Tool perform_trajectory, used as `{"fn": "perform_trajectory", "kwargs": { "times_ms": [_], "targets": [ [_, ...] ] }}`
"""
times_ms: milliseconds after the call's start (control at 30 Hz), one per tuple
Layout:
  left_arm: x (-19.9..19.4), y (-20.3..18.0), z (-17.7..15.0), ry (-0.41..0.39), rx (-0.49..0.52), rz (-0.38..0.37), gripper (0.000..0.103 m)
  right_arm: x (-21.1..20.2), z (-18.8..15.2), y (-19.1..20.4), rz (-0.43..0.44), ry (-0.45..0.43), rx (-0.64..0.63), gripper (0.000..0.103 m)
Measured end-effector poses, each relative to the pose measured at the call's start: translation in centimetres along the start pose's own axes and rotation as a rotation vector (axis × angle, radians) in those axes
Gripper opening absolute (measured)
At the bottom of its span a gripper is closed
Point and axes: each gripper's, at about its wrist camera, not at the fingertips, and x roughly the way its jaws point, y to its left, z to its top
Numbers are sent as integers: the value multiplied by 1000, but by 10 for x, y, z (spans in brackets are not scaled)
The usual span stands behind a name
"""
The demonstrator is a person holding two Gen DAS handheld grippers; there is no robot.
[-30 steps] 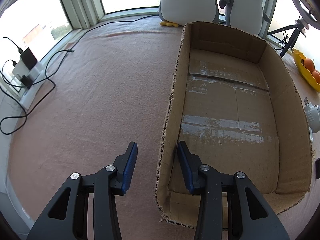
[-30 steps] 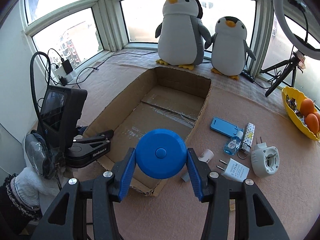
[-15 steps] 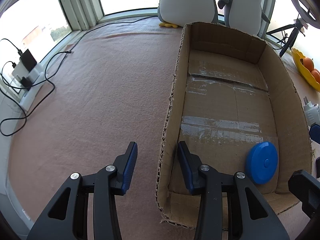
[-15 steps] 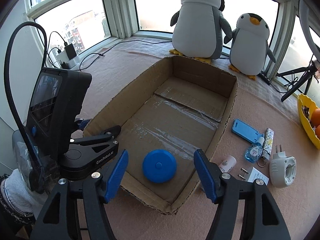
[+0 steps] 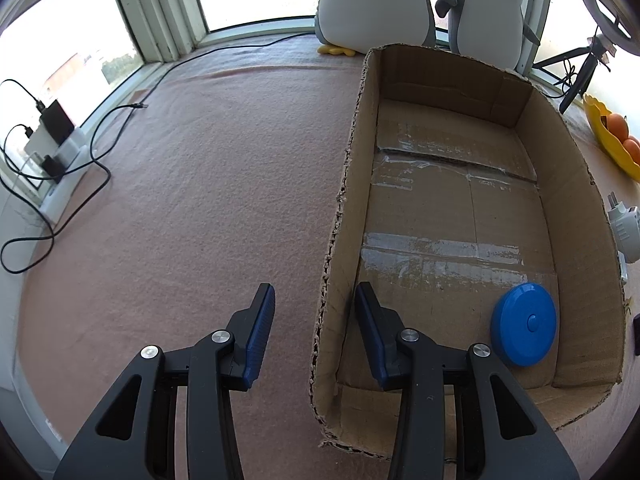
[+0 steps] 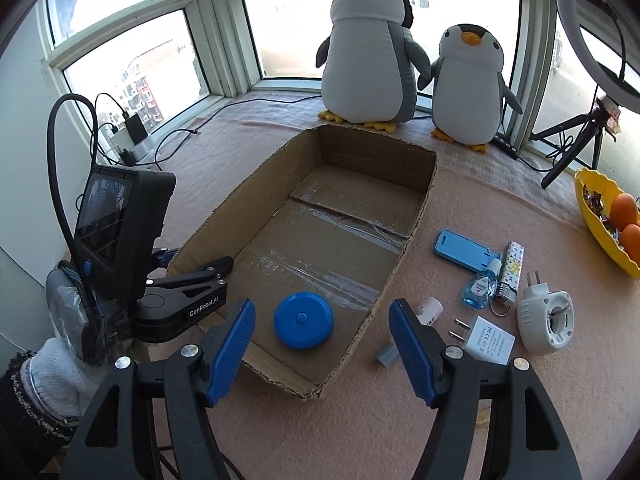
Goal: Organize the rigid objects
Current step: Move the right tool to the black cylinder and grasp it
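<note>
A second ago your right gripper (image 6: pixel 322 346) was pinching the blue round case (image 6: pixel 303 325); now that case lies flat on the floor of the cardboard box (image 6: pixel 416 216), in the near corner, close to the right-hand wall, and your fingers stand spread above it with nothing between them. So the first item is stowed, and your right hand is free for the next one.

Your left gripper (image 5: pixel 315 330) has not shifted: its jaws straddle the box's left wall, one finger outside, one inside. They sit as close together as they get, though the pictures do not show whether the pads actually press the cardboard, so I judge it is steadying the box.

The remaining pieces lie on the pink cloth just right of the box: a blue phone stand (image 6: pixel 464 249), a small sanitizer bottle (image 6: pixel 482 284), a lighter (image 6: pixel 512 270), a white charger (image 6: pixel 486 339) and a white round adapter (image 6: pixel 546 322).

Readable writing: "GenRobot.AI" on the left gripper's arm, and "FC" marks on the charger; the finer print is too small.
</note>
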Motion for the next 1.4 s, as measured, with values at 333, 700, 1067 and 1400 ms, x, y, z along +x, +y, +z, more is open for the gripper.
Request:
{"fn": "perform_trajectory", "kwargs": {
  "times_ms": [333,700,1067,1400],
  "targets": [
    [0,0,0,0,1,-1,41,-50,-41,-80,-130,-12,126,65],
    [-1,1,0,-1,4,3,40,-65,-81,-151,-222,33,268,65],
    [-1,1,0,-1,2,3,41,-46,-105,-177,-230,129,276,54],
    [-1,1,0,-1,2,3,41,-22,-109,-173,-202,215,230,41]
  ]
}}
